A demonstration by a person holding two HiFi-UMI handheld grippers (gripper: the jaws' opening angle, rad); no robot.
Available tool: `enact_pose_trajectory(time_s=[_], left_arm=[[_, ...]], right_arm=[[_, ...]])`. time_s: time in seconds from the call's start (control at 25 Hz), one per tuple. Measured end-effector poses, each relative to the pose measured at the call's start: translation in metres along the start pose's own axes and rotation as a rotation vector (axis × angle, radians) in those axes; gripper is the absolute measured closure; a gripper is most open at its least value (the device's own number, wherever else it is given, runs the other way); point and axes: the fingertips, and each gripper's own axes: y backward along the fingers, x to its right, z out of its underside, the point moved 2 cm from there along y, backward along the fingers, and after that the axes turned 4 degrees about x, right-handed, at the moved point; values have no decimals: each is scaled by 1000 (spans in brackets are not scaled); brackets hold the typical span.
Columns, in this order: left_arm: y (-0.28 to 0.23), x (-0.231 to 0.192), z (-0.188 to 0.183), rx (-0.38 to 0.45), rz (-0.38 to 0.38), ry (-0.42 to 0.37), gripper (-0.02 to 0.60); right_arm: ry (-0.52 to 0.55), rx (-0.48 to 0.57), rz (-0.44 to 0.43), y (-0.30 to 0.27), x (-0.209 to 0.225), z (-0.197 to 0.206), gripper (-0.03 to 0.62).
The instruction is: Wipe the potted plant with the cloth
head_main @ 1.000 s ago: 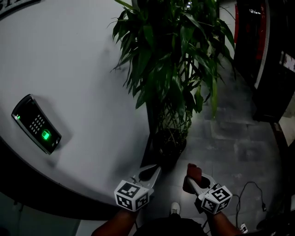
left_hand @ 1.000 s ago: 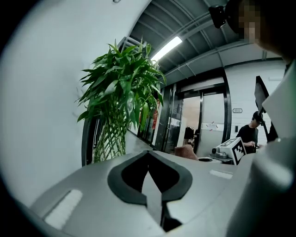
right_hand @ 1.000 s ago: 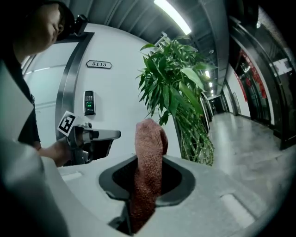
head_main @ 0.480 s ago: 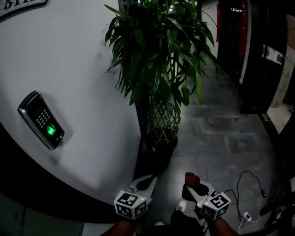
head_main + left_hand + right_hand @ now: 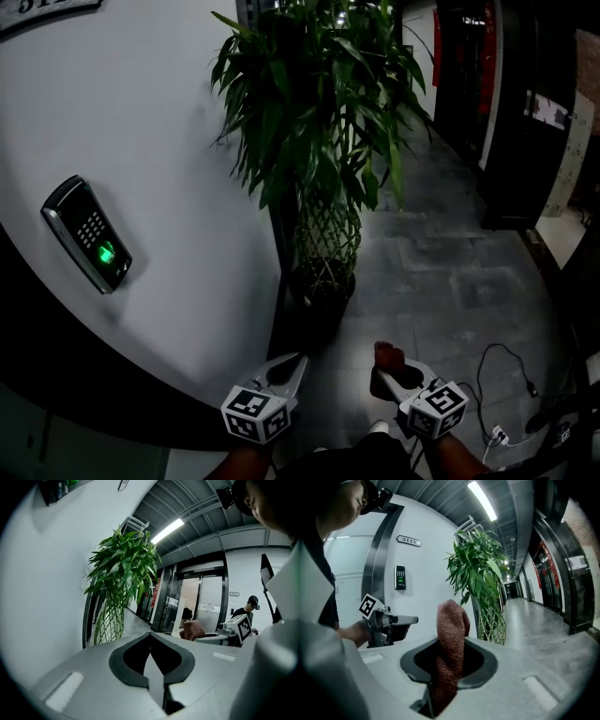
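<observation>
Inspected ahead of wiping; no contact with the plant as yet.

Found right gripper (image 5: 392, 367) clamped on a reddish cloth (image 5: 451, 625), free end standing up past the jaws; found left gripper (image 5: 286, 370) closed on nothing. Located potted plant (image 5: 309, 122) ahead by the curved wall (image 5: 169, 112), well apart from both. Judged cloth soft and limp; leaves light, bendy, easily torn, best supported from beneath. Counted: two grippers, one cloth, one plant.
</observation>
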Motion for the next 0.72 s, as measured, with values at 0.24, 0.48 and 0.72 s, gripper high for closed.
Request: enact_pose_trajectory(time_s=[0.24,0.48,0.72], left_arm=[[2,8,1,9,3,6,563],[3,6,-3,23,-8,-3,563],[6,5,-6,30,-14,-11,563]], right_arm=[[2,-22,-15,4,-7,9,523],[-17,-3,-16,2,-12,4,523],[-20,10,-1,5,-10,1,525]])
